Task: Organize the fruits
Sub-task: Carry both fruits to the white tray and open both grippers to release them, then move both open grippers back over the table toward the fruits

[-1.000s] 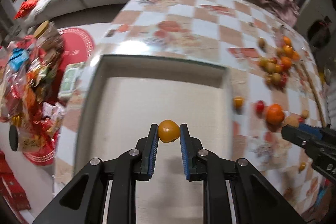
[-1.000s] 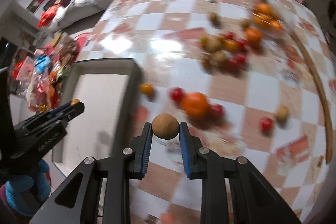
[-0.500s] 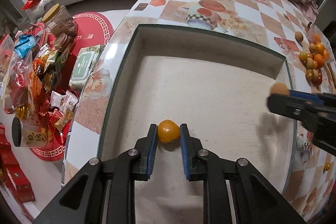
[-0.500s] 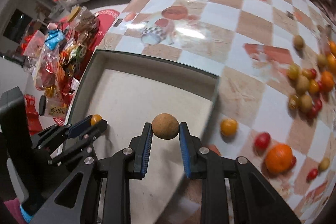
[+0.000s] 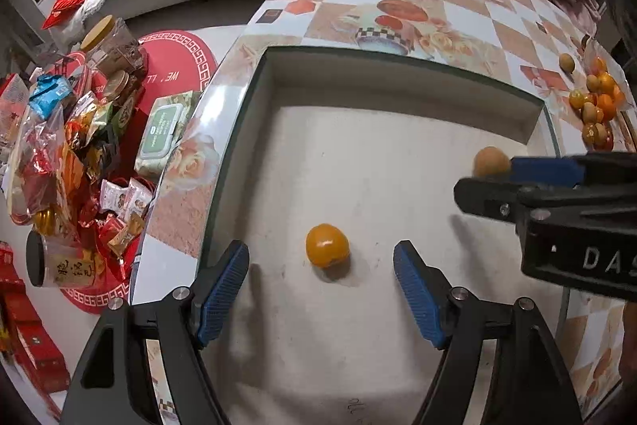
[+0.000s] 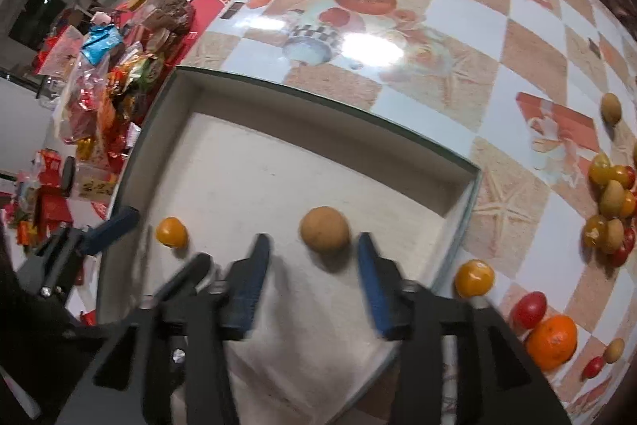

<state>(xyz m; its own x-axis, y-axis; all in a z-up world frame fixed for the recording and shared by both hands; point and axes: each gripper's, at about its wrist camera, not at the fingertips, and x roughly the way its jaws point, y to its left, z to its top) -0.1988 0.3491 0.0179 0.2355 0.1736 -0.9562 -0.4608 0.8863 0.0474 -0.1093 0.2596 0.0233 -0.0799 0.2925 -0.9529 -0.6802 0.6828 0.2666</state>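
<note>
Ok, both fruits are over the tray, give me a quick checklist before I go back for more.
1. Left hand-held gripper open: ok.
2. Yellow-orange fruit resting on the tray floor, clear of the pads: ok.
3. Right hand-held gripper open: ok.
4. Brown fruit settled on the tray: cannot tell, the view is blurred.
5. Fruit left on the table, such as the orange: ok, in view.

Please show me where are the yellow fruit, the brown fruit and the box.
yellow fruit (image 5: 327, 245), left wrist view, middle of its skin.
brown fruit (image 6: 324, 229), right wrist view, middle of its top.
box (image 5: 398, 88), left wrist view, inner far wall.
</note>
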